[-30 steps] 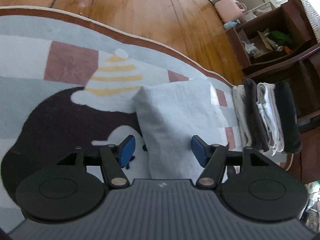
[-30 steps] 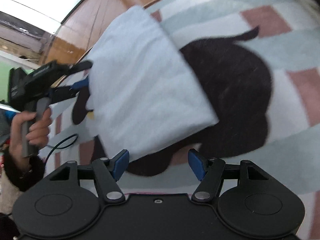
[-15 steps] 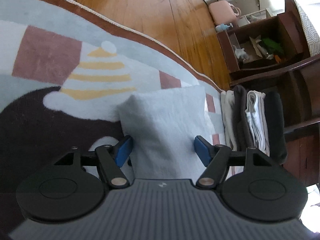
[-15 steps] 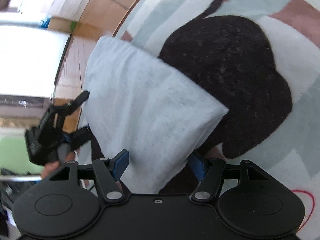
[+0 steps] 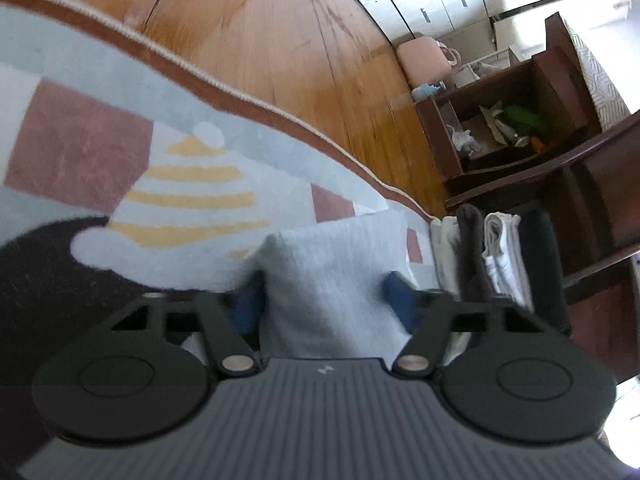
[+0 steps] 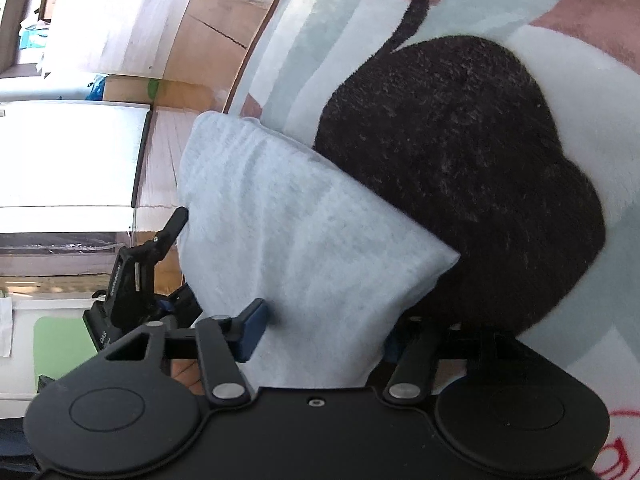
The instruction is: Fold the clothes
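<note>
A folded pale blue-grey garment point(image 5: 332, 280) is held up off the patterned rug point(image 5: 80, 152) between my two grippers. In the left wrist view, my left gripper point(image 5: 324, 304) has it pressed between both blue pads, close to the stack of folded clothes point(image 5: 500, 256). In the right wrist view, the same garment point(image 6: 304, 232) runs through my right gripper point(image 6: 324, 332). One blue fingertip point(image 6: 254, 322) touches it, and the cloth hides the other. My left gripper point(image 6: 160, 264) shows at the garment's far edge, its jaws above and below the cloth.
Dark wooden shelves point(image 5: 560, 168) holding odds and ends stand right behind the stack. A pink container point(image 5: 424, 60) sits on the wood floor point(image 5: 280, 40) beyond the rug's brown border. White cabinets point(image 6: 68, 152) lie past the rug in the right wrist view.
The garment was flat on the rug a second ago and is now lifted. Both grippers moved in over its edges, and the left one carried it nearer the stack.
</note>
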